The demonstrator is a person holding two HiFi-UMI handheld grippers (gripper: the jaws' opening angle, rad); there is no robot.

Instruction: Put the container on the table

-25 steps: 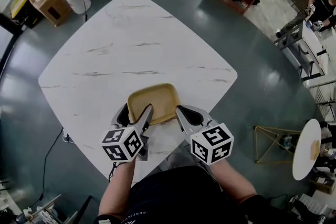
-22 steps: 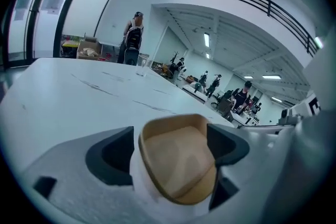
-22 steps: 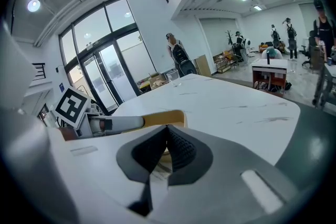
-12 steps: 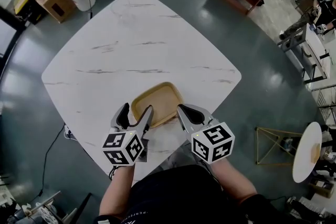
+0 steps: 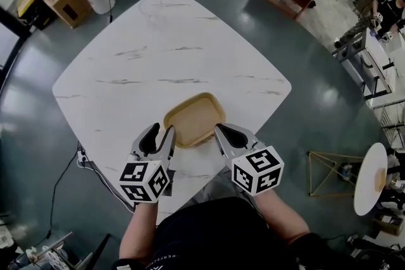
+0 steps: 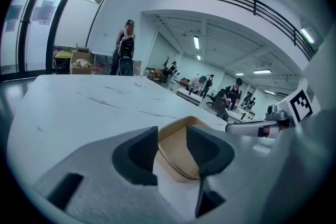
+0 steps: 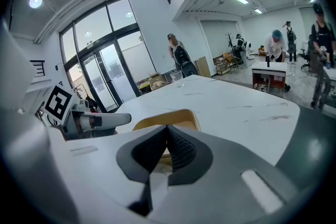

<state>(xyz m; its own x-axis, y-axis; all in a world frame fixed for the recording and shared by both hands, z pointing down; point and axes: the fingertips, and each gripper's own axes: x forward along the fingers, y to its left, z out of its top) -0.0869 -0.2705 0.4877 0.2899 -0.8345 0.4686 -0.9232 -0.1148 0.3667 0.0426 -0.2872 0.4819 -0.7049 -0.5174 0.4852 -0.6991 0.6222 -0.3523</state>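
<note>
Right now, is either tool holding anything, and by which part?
The right tool appears to pinch the tan container by its near right rim. The left tool's jaws are closing with nothing between them.

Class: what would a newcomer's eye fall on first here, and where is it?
The tan tray lying near the person's edge of the white marble table. Either side of it sit the left hand-held gripper, its jaws closing on nothing, and the right hand-held gripper, shut on the tray's rim.
</note>
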